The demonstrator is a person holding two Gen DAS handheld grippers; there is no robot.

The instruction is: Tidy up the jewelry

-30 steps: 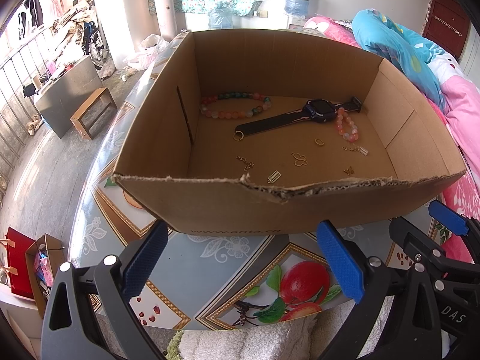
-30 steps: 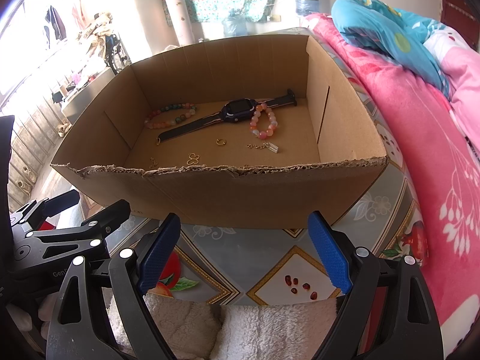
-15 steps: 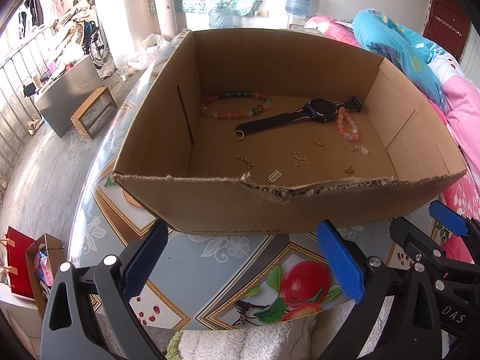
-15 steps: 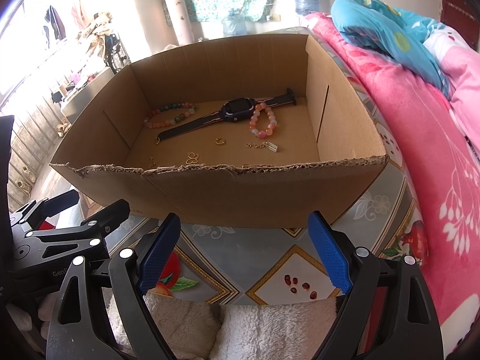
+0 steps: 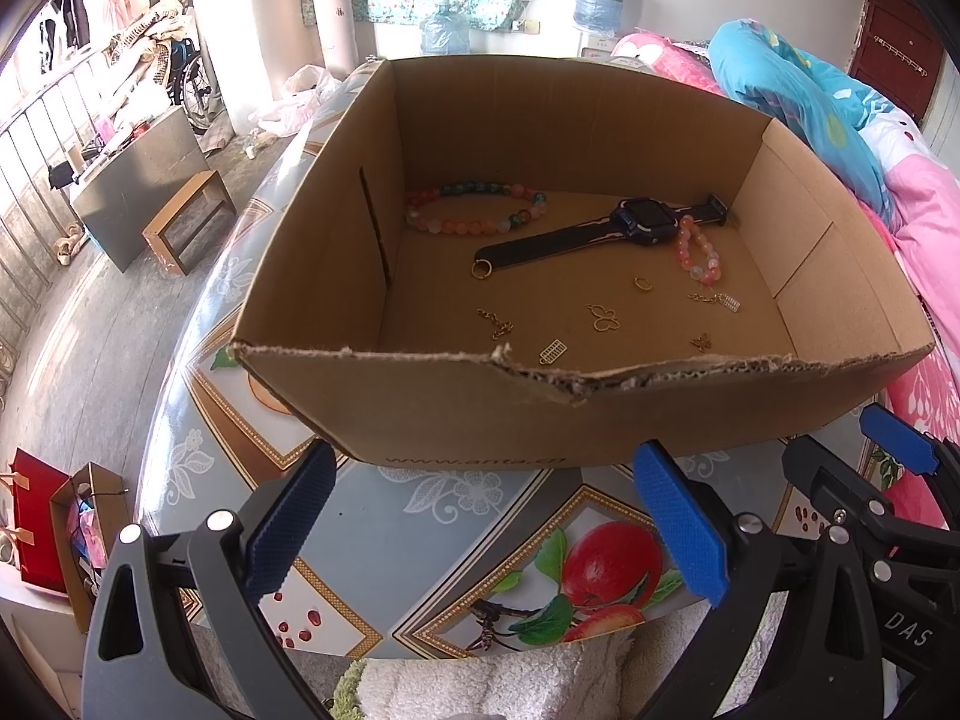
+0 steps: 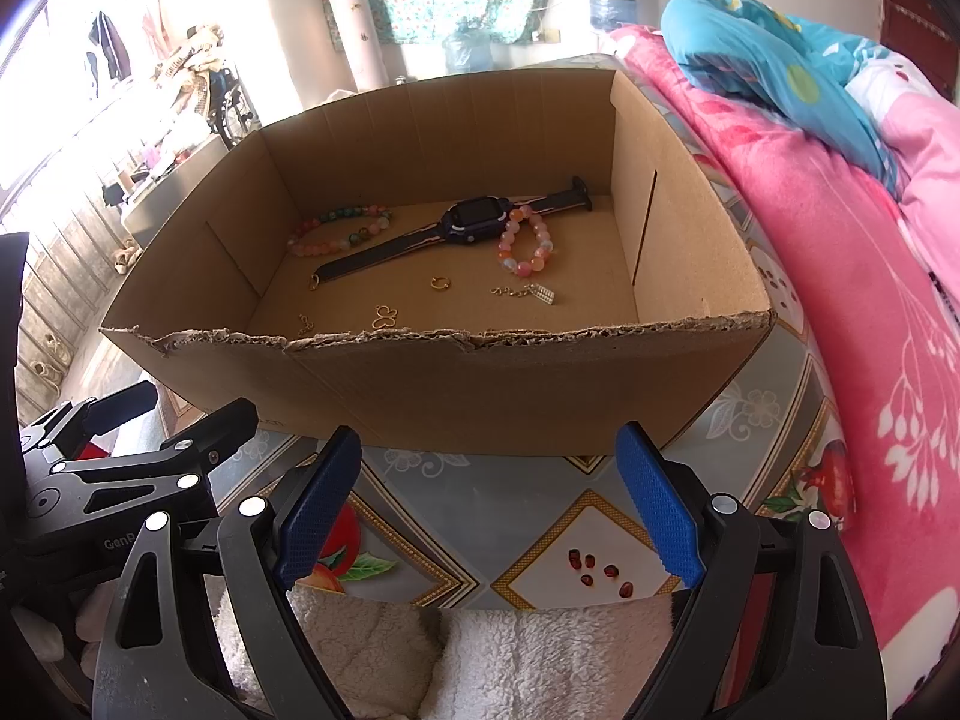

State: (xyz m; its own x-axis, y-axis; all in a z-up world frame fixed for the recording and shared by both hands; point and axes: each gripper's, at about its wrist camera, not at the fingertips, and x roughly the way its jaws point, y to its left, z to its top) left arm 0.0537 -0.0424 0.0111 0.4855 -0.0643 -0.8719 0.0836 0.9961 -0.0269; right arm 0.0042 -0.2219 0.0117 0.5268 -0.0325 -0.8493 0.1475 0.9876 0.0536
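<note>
An open cardboard box (image 5: 456,414) (image 6: 456,390) stands on the table. Inside lie a dark watch (image 5: 645,217) (image 6: 474,221), a long bead bracelet (image 5: 474,210) (image 6: 336,234), a small pink bead bracelet (image 5: 696,249) (image 6: 525,240) and several small gold pieces such as a ring (image 5: 642,283) (image 6: 440,283) and a butterfly charm (image 5: 602,318) (image 6: 384,317). My left gripper (image 5: 480,516) and right gripper (image 6: 489,504) are both open and empty, side by side just in front of the box's near wall.
The table carries a fruit-patterned cloth (image 5: 456,516). A pink blanket and blue pillow (image 6: 840,210) lie to the right. A white fluffy fabric (image 6: 480,660) lies below the grippers. The floor, a wooden stool (image 5: 186,222) and red bags (image 5: 36,522) are to the left.
</note>
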